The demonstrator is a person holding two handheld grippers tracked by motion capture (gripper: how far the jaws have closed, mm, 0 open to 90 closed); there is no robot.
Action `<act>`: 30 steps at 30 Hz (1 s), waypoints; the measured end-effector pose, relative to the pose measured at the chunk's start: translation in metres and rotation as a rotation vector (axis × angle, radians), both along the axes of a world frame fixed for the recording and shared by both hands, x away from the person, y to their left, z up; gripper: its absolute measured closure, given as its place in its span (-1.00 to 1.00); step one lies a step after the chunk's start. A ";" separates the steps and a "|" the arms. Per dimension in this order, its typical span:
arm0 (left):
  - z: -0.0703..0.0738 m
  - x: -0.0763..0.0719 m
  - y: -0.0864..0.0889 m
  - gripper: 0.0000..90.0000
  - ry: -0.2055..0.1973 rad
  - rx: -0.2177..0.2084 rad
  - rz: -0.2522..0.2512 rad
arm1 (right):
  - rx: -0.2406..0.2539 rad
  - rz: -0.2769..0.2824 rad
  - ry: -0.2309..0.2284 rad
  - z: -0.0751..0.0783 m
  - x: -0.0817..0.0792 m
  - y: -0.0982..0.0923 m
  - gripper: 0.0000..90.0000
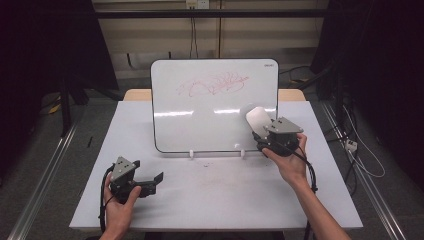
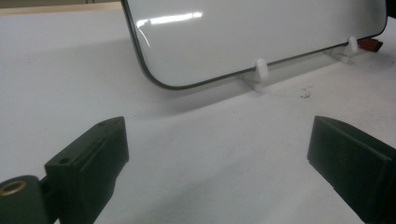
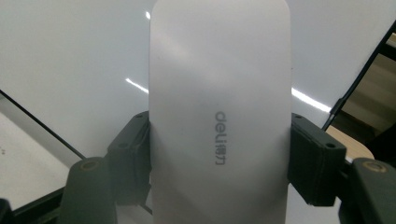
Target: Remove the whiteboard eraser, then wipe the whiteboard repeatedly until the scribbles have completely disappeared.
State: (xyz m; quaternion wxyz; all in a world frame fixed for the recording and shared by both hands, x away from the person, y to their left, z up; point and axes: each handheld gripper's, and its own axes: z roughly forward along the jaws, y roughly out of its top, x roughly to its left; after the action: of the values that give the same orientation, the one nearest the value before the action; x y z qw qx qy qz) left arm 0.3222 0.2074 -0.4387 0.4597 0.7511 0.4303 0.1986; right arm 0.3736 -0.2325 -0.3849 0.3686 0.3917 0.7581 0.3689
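A whiteboard (image 1: 200, 107) stands tilted on small white feet at the table's middle, with red scribbles (image 1: 212, 84) near its top. My right gripper (image 1: 262, 131) is shut on a white eraser (image 1: 257, 119), held up against the board's lower right part. In the right gripper view the eraser (image 3: 219, 112) stands between both black jaws, its grey lettering facing the camera, with the board (image 3: 70, 60) behind it. My left gripper (image 1: 159, 178) rests low on the table at the front left, open and with nothing in it. Its jaws stand wide apart in the left gripper view, pointing at the board's lower corner (image 2: 159, 77).
The white table (image 1: 215, 195) has free room in front of the board. The board's white feet (image 2: 261, 70) stand on it, with faint red specks (image 2: 306, 93) nearby. Dark floor, rails and cables surround the table.
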 end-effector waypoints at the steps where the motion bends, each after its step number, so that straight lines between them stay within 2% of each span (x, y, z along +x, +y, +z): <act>1: 0.000 0.000 0.000 -0.88 -0.001 -0.003 -0.002 | 0.001 0.007 -0.009 0.002 -0.002 0.001 -0.29; 11: 0.000 -0.001 0.002 -0.88 -0.001 -0.002 0.002 | 0.008 0.029 -0.026 0.011 -0.003 0.005 -0.29; 17: -0.002 0.001 0.002 -0.88 0.006 -0.005 0.004 | 0.026 0.024 -0.040 0.018 0.005 0.008 -0.29; 24: -0.001 0.001 0.001 -0.88 0.000 0.003 -0.003 | 0.021 0.024 -0.076 0.031 0.013 0.014 -0.29; 30: -0.001 0.004 0.002 -0.88 0.006 -0.008 0.001 | 0.026 0.016 -0.099 0.043 0.023 0.016 -0.29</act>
State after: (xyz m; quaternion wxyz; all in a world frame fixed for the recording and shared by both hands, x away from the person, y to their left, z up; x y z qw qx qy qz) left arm 0.3263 0.2090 -0.4401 0.4615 0.7494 0.4329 0.1949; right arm 0.3970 -0.2168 -0.3416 0.3977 0.3717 0.7372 0.4004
